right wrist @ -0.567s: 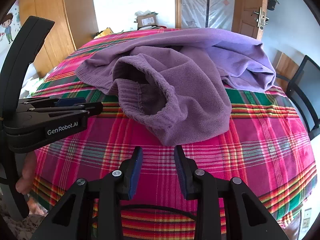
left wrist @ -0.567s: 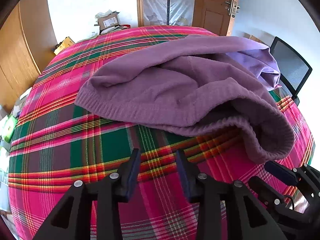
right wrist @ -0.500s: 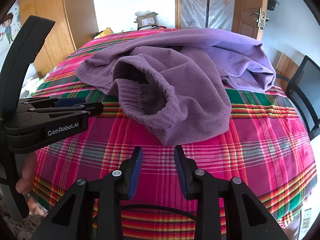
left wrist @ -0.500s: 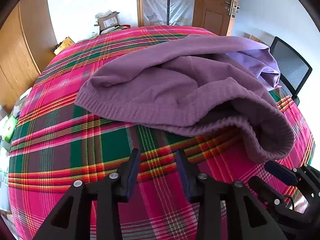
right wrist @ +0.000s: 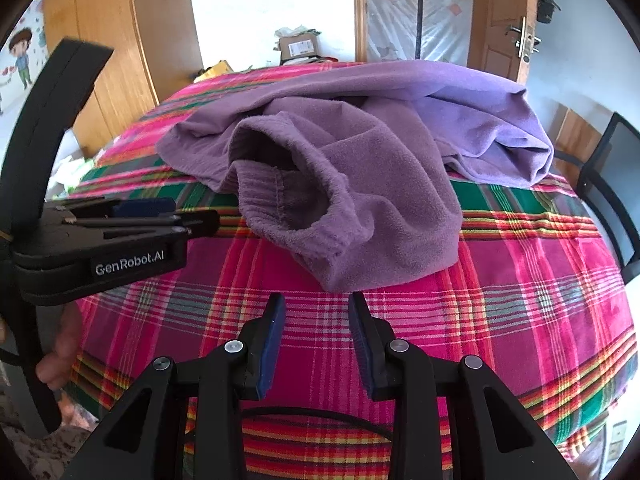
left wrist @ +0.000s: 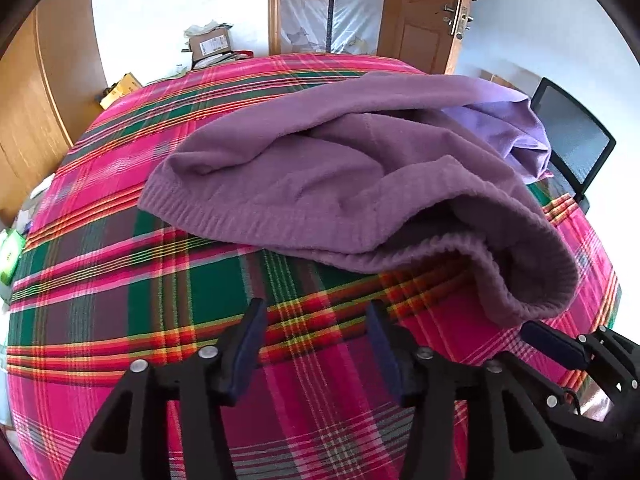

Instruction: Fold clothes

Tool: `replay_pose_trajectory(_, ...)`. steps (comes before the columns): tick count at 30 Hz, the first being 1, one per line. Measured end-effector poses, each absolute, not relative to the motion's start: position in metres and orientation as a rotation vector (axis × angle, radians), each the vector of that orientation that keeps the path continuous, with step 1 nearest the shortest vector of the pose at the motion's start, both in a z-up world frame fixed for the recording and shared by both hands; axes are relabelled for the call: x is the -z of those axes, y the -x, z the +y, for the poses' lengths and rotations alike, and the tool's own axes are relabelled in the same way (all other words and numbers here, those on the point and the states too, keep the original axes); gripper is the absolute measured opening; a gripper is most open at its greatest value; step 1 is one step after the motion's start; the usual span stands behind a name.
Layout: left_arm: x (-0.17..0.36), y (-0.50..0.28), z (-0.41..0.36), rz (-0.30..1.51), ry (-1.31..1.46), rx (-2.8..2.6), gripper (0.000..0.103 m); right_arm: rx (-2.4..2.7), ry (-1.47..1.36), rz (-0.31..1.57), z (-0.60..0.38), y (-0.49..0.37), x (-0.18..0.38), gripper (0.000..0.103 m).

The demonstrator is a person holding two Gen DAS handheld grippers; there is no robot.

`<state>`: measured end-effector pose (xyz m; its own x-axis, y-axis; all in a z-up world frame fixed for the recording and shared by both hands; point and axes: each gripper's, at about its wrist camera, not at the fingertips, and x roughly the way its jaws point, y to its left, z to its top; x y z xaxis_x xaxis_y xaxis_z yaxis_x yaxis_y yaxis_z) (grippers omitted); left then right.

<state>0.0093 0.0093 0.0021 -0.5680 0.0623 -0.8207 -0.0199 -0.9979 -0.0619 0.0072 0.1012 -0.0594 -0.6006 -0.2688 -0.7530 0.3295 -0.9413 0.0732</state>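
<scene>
Hiding its own far side, crumpled purple sweater [left wrist: 340, 184], left gripper [left wrist: 316, 344] spread, right gripper [right wrist: 316, 332] apart, both empty.

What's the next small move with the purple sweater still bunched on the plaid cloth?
Probably ease the left hand-held gripper forward onto the ribbed hem of the purple sweater. It lies crumpled and unfolded on the plaid cloth, both grippers are open and empty, and that hem edge lies just ahead.

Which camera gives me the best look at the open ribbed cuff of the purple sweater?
The right wrist view: the ribbed cuff faces it, its opening and inside seam visible. The left wrist view shows the cuff only side-on at the right, its opening mostly hidden.
</scene>
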Motion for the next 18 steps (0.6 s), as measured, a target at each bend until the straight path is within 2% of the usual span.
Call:
replay_pose_trajectory(6, -0.007, -0.012, -0.01, -0.297, 1.404, -2.663, 0.06, 2.609, -1.033, 0.151, 0.105, -0.013, 0.046, 0.034)
replay_pose_trajectory(11, -0.007, -0.01, -0.054, -0.694, 1.369, -2.519, 0.059, 2.61, -0.953, 0.262, 0.101, -0.012, 0.044, 0.034)
replay_pose_trajectory(13, -0.009, -0.007, -0.064, -0.72, 1.392, -2.548, 0.059, 2.605, -0.914, 0.287, 0.1, -0.011, 0.042, 0.034)
replay_pose_trajectory(18, -0.023, 0.018, -0.081, -0.607, 1.404, -2.677, 0.058, 2.575, -0.852, 0.338, 0.098, -0.01, 0.036, 0.035)
